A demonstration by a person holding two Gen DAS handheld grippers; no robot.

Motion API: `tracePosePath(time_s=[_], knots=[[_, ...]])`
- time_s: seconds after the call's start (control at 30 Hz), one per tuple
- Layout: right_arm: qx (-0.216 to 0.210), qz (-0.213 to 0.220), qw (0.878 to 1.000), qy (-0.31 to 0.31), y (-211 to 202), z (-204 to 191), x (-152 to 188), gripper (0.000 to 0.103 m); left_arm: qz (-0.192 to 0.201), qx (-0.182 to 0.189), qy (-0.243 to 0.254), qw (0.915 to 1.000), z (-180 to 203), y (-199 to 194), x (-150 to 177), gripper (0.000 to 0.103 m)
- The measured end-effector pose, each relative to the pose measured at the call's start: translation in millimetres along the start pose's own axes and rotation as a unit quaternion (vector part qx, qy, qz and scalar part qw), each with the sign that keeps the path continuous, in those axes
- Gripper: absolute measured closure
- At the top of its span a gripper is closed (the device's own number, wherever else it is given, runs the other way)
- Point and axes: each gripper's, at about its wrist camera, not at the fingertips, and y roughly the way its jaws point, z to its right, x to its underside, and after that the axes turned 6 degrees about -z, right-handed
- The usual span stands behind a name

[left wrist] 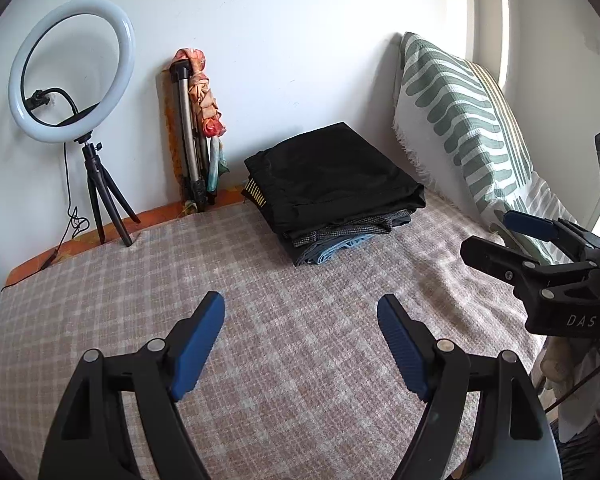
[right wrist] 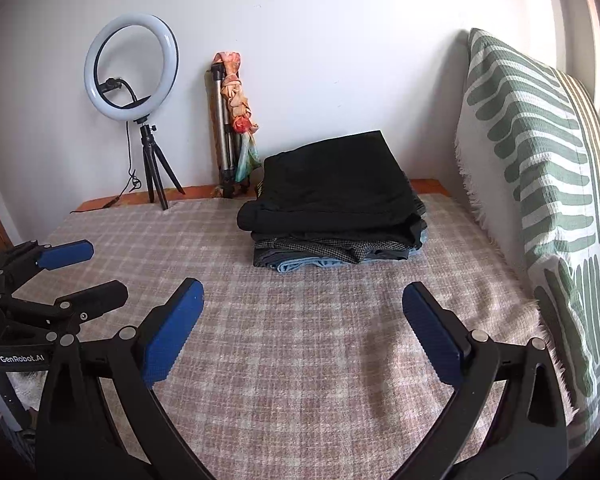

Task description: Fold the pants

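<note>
Black gripper (left wrist: pixel 300 316) frames, blue pads (left wrist: pixel 198 350)

Both wrist views look forward and slightly down over the bed (left wrist: pixel 300 360) toward the far wall. They share the stack (left wrist: pixel 334 196) and ring light (right wrist: pixel 131 68); each catches the other gripper at its edge.

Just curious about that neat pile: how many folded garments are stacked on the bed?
4 that I can tell: black pants on top, another dark layer beneath, a grey checked garment under that, and light blue denim at the bottom. More may be hidden between them.
</note>
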Motion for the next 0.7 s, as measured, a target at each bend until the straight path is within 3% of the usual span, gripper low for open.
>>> tracePosePath(time_s=[0.7], knots=[[0.010, -0.012, 1.000, 0.012, 7.1, 0.2, 5.8, 0.001, 0.003, 0.011, -0.024, 0.9996, -10.3, -2.2, -1.1, 0.026]])
